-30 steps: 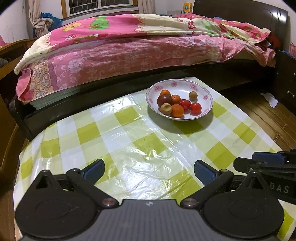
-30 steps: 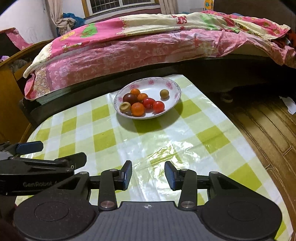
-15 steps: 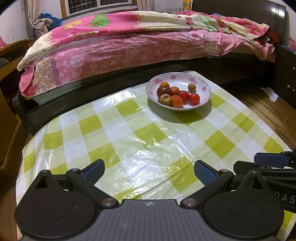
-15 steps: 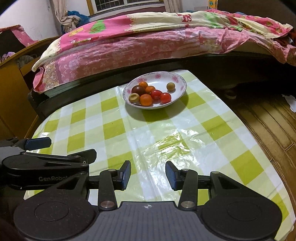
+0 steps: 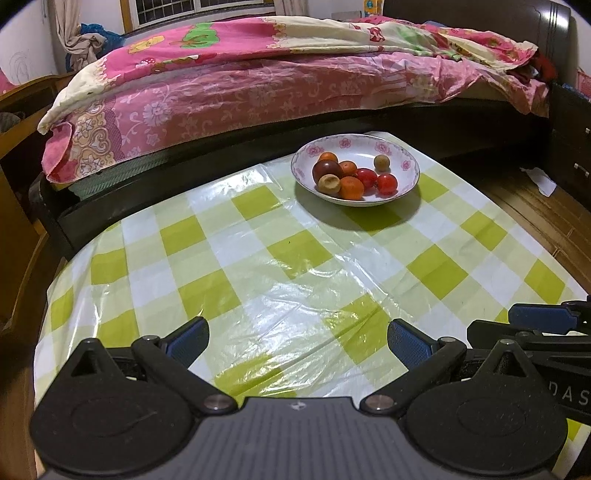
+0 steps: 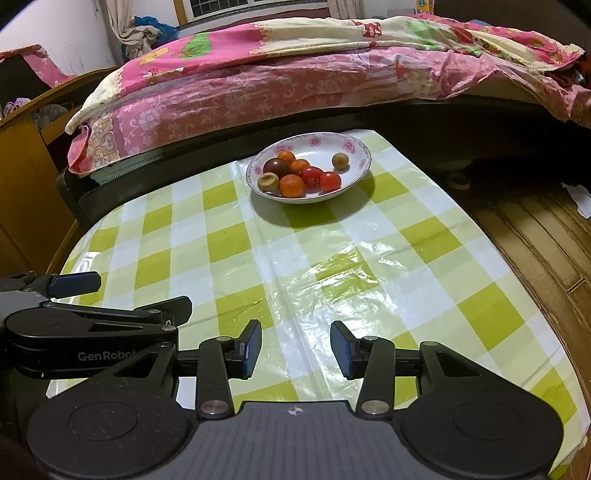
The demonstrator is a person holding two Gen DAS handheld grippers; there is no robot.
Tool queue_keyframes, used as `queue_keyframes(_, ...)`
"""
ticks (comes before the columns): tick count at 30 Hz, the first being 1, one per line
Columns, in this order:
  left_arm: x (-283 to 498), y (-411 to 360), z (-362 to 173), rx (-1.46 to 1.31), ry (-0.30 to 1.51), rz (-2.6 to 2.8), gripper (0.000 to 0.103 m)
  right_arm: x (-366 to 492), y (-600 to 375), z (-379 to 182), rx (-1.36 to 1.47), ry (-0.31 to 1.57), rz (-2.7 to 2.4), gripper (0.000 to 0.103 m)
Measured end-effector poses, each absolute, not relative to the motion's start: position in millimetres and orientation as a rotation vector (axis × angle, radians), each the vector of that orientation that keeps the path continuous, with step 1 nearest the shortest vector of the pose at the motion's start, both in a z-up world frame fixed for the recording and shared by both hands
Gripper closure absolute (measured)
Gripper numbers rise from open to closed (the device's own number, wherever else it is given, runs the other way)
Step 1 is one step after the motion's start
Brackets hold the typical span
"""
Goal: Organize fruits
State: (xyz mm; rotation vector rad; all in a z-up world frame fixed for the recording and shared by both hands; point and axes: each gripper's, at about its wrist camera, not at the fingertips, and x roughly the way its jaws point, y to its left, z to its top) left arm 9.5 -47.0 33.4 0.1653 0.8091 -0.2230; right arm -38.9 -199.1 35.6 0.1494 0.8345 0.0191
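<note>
Fruit fills the left half of one white bowl [image 5: 400, 155] with a pink-flower rim, upper centre of both views. Eight pieces can be counted: three orange fruits [image 5: 351, 187], two red tomatoes [image 5: 386, 183], one dark purple-brown round fruit [image 5: 327, 169], one tan fruit [image 5: 329, 184] with a hollow top at the near-left edge of the pile, and one small brownish-green fruit [image 5: 381, 162] sitting apart from the rest toward the right of the bowl. The seven others lie touching in a cluster.

Both grippers sit at the bottom of their frames, well apart from the bowl and holding nothing. The left gripper [image 5: 297, 338] has its blue-padded fingers spread wide; the right gripper [image 6: 295, 349] is parted less, at a middling gap. In the left wrist view the right gripper shows side-on at lower right, and in the right wrist view the left gripper shows at lower left.

The counter [image 5: 258, 266] wears a glossy plastic cloth in green and white checks, creased and shining under the light. Behind it, across the upper frame, runs a dark-framed bed [image 5: 295, 74] with pink floral bedding. Wooden floor [image 6: 535, 229] lies at right, wooden furniture at left, a barred window [image 5: 203, 5] along the top edge.
</note>
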Motion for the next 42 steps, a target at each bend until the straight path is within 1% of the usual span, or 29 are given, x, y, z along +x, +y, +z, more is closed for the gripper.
queue_keyframes(42,-34,-44,27,0.217,0.795,-0.168,0.000,-72,-188,27,0.133,0.862,0.030,0.064)
